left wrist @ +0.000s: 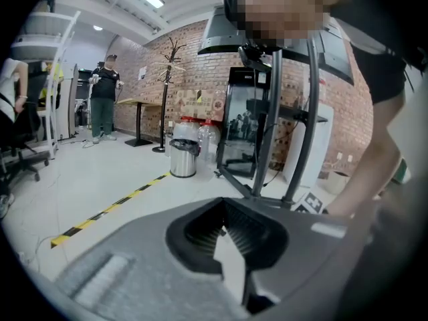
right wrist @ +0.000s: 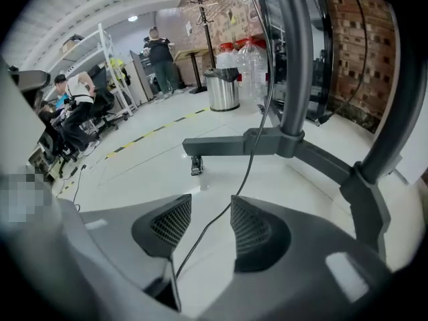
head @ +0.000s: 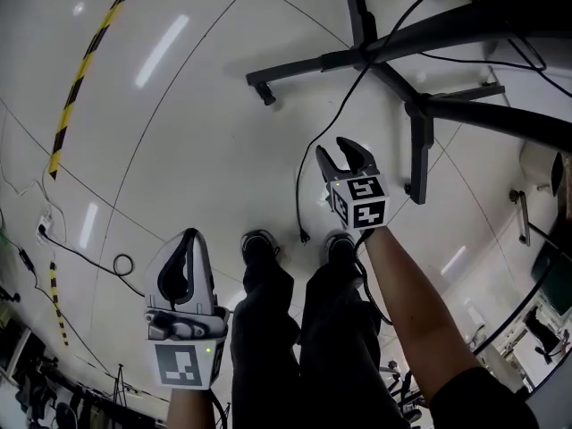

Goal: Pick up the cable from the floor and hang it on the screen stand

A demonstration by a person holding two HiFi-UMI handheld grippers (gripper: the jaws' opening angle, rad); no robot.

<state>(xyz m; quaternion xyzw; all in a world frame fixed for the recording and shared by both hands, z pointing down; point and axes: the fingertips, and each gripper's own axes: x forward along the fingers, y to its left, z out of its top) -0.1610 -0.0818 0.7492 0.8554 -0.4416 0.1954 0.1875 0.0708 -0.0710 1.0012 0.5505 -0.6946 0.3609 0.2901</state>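
**Cable (head: 300, 213) on floor (head: 179, 150), pick-up not yet made**

My right gripper (right wrist: 210, 209) has its jaws spread and pinches nothing. My left gripper (left wrist: 224, 212) has its jaws pressed together, empty. The cable lies just beyond my right jaws, in line between them. The screen stand (right wrist: 287, 139) stands farther off. Grasping and hanging both remain, in my judgement.

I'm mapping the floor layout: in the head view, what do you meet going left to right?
Yellow-black floor tape → left tongs → person's left shoe → cable's loose end → right tongs → screen stand leg.

Two grippers (head: 185, 236) (head: 332, 147), two shoes (head: 259, 244) (head: 340, 243), one bin (right wrist: 223, 89), one coat rack (left wrist: 170, 59).
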